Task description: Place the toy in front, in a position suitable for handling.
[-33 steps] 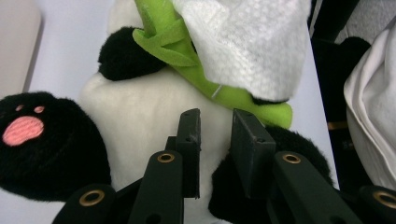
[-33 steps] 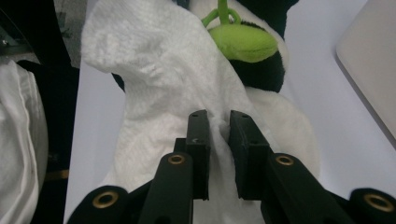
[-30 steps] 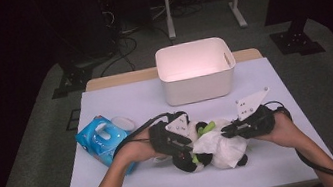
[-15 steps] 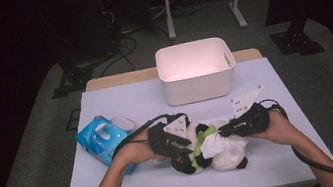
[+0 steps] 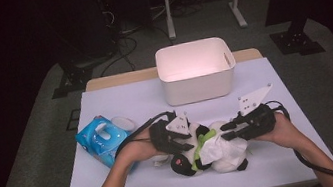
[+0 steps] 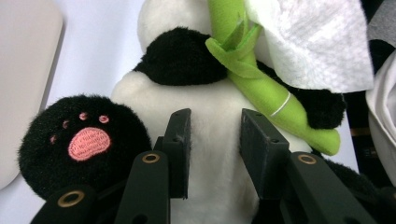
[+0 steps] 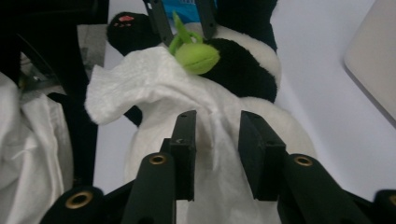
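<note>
The toy panda lies on its side near the front edge of the white table, right between the two grippers. It is a long shape, and it runs from left to right across the table, with a black foot at the left end and the round white body toward the right. A white tissue is draped over its middle, next to a green bamboo stick that the panda hugs. The left gripper is at the panda's left end, and its jaws have just been opening; they stand a little apart with the white belly between them, not squeezing it. The right gripper is at the right end, over the tissue, and its jaws have just been opening too, so the tissue lies loose between them. Both grippers are about as close to the panda as each other. A blue pack of wipes sits to the left. Farther back stands the empty white bin, straight behind the panda.
</note>
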Demonstrator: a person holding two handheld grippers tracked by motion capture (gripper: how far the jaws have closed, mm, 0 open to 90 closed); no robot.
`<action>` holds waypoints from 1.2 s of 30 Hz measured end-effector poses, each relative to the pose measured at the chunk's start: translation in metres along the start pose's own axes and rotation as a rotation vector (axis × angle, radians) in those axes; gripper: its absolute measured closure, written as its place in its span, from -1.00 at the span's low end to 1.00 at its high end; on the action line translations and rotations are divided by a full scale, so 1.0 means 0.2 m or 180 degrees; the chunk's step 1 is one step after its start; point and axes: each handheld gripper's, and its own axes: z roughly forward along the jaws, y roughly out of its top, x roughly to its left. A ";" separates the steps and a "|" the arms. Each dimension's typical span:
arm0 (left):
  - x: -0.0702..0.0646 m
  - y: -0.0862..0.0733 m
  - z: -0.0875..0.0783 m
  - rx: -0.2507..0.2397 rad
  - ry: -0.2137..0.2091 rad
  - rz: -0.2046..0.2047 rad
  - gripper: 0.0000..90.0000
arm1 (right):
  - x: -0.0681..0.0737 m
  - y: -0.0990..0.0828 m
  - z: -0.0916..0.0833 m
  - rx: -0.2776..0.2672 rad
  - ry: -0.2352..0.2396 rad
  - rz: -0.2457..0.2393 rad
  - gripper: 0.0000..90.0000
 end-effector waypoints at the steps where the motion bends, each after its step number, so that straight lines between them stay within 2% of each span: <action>1: 0.00 0.00 0.00 0.0000 0.0000 0.0000 0.41 | 0.00 0.00 -0.01 0.0004 -0.0002 -0.0011 0.45; 5: 0.02 0.01 0.01 0.0053 0.0028 0.0002 0.41 | 0.02 0.00 -0.02 0.0023 -0.0052 -0.0048 0.37; 6: 0.02 0.01 0.01 0.0067 0.0043 -0.0014 0.41 | 0.04 0.01 -0.02 0.0033 -0.0118 -0.0079 0.30; 11: 0.02 0.02 0.02 0.0078 0.0056 -0.0026 0.42 | 0.06 0.03 -0.02 0.0023 -0.0160 -0.0133 0.29; 13: 0.02 0.02 0.02 0.0078 0.0057 -0.0046 0.42 | 0.07 0.05 0.01 0.0080 -0.0174 -0.0179 0.29; 14: 0.02 0.02 0.02 0.0090 0.0052 -0.0053 0.42 | 0.08 0.06 0.05 0.0173 -0.0213 -0.0236 0.29; 17: 0.02 0.01 0.03 0.0100 0.0057 -0.0069 0.42 | 0.08 0.08 0.09 0.0253 -0.0292 -0.0305 0.39; 19: 0.02 0.01 0.03 0.0090 0.0047 -0.0086 0.44 | 0.08 0.08 0.09 0.0272 -0.0316 -0.0330 0.46; 20: 0.02 0.01 0.03 0.0066 0.0024 -0.0107 0.44 | 0.08 0.08 0.09 0.0324 -0.0330 -0.0370 0.56; 22: 0.02 0.01 0.03 0.0041 0.0010 -0.0131 0.44 | 0.08 0.08 0.09 0.0360 -0.0340 -0.0408 0.60; 25: 0.01 0.02 0.04 0.0043 -0.0002 -0.0122 0.43 | 0.07 0.07 0.08 0.0352 -0.0323 -0.0374 0.61; 28: -0.01 0.03 0.04 0.0061 0.0001 -0.0087 0.40 | 0.03 0.03 0.07 0.0257 -0.0211 -0.0267 0.61; 30: -0.01 0.03 0.05 0.0040 0.0002 -0.0107 0.40 | 0.02 0.03 0.07 0.0242 -0.0200 -0.0238 0.61; 36: -0.01 0.02 0.05 0.0008 0.0001 -0.0120 0.40 | 0.01 0.03 0.07 0.0289 -0.0191 -0.0262 0.61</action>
